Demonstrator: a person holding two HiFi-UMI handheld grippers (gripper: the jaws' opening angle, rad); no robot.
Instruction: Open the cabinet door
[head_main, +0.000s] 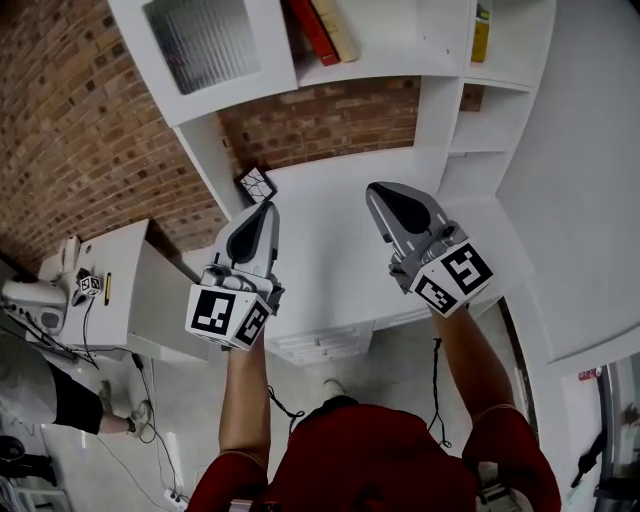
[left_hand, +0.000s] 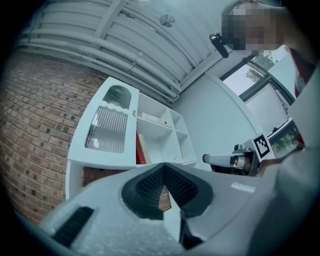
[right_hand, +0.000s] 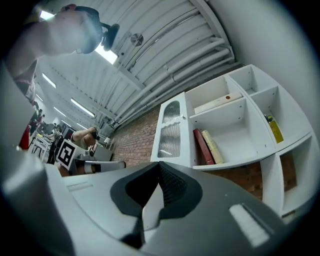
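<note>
The white cabinet door (head_main: 205, 40) with a ribbed glass pane stands closed at the upper left of a white shelf unit; it also shows in the left gripper view (left_hand: 107, 130) and the right gripper view (right_hand: 170, 137). My left gripper (head_main: 268, 206) is held over the white counter (head_main: 330, 250), well below the door, shut with nothing in it (left_hand: 163, 165). My right gripper (head_main: 374, 188) hangs beside it to the right, also shut and empty (right_hand: 159, 164). Neither touches the cabinet.
Red and tan books (head_main: 322, 30) lean in the open shelf right of the door, and a yellow item (head_main: 481, 30) stands further right. A small patterned cube (head_main: 256, 184) sits on the counter. Drawers (head_main: 320, 345) lie below. A side table (head_main: 125, 290) and a person (head_main: 70, 400) are at left.
</note>
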